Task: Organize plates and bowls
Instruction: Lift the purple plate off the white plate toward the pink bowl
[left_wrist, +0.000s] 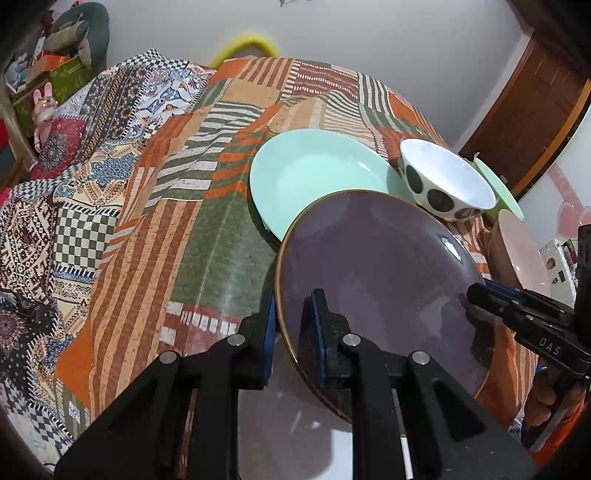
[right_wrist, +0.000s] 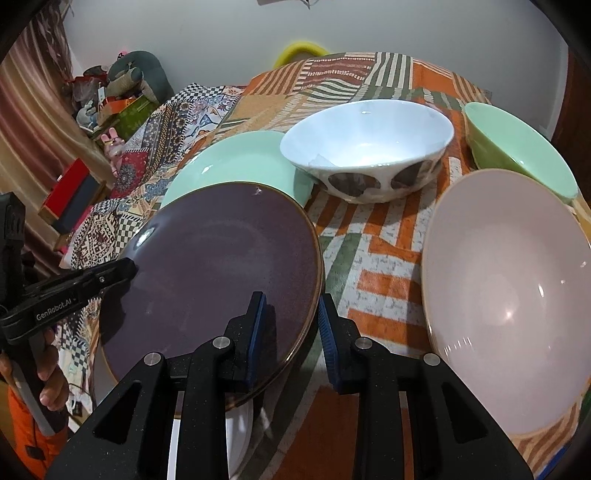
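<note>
Patchwork cloth, pink rabbit toy

Far-left stretch of the tabletop is bare patchwork cloth: widest free lane, runs back to the wall. Right side is crowded. Purple plate fills the near centre, raised and tilted, both hand-held grippers at its rim: left hand-held gripper on the near-left edge, right hand-held gripper straddling the opposite edge. Mint plate sits right behind it, partly overlapped. Spotted bowl blocks the back centre. Pink bowl and green bowl wall off the right edge. One narrow cloth gap between purple plate and pink bowl.
</note>
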